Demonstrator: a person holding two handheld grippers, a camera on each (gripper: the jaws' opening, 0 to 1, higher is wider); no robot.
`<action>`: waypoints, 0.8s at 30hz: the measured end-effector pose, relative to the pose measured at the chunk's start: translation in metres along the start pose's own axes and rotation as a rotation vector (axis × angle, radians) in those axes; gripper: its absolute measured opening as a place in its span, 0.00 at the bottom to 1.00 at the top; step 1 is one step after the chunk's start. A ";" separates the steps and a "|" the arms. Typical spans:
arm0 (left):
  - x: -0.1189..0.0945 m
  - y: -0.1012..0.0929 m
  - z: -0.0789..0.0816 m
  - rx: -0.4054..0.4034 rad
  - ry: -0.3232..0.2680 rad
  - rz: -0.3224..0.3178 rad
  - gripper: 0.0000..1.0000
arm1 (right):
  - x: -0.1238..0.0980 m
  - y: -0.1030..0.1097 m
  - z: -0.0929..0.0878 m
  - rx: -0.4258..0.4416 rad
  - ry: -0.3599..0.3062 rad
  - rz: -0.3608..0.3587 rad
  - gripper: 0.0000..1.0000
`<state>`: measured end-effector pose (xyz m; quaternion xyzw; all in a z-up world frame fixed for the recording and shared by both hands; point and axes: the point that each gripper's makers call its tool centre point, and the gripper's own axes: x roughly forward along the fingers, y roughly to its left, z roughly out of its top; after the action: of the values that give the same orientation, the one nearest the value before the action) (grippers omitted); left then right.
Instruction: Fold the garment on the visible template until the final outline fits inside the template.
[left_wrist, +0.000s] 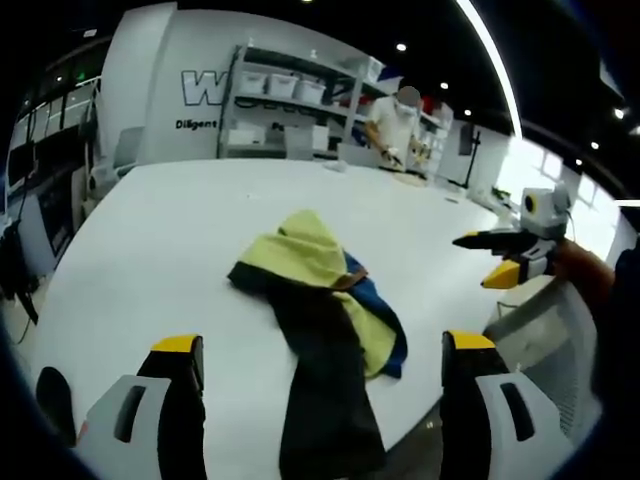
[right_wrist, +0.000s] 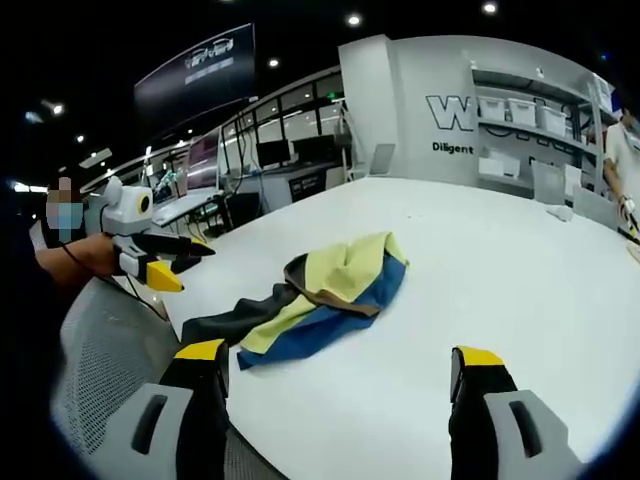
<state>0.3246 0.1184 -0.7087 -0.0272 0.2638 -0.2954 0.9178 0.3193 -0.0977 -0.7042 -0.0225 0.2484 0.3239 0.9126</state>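
Table (left_wrist: 150, 240): a broad white surface is seen, and no template outline can be made out on it, so a fold could be judged against the wrong boundary.
Garment (left_wrist: 330, 320): it is heaped in a crumple of yellow, blue and black near the table's near edge, with a black part trailing over that edge; a careless pull could drag it off.
Left gripper (left_wrist: 318, 385): the jaws are held spread, empty, with the garment lying between and just beyond them.
Right gripper (right_wrist: 335, 390): the jaws are likewise spread and empty, the garment lying ahead, apart from both tips.
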 end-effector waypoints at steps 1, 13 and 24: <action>0.000 0.000 0.000 0.000 -0.001 0.001 0.93 | 0.000 0.000 0.000 0.000 0.002 0.001 0.94; 0.001 -0.001 -0.001 0.000 0.008 -0.001 0.93 | 0.000 -0.002 -0.003 0.010 0.014 -0.003 0.93; 0.002 -0.003 -0.003 0.001 0.017 -0.014 0.92 | 0.000 -0.004 -0.004 0.018 0.018 -0.017 0.93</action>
<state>0.3228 0.1155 -0.7114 -0.0259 0.2712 -0.3021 0.9135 0.3207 -0.1016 -0.7081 -0.0195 0.2591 0.3136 0.9133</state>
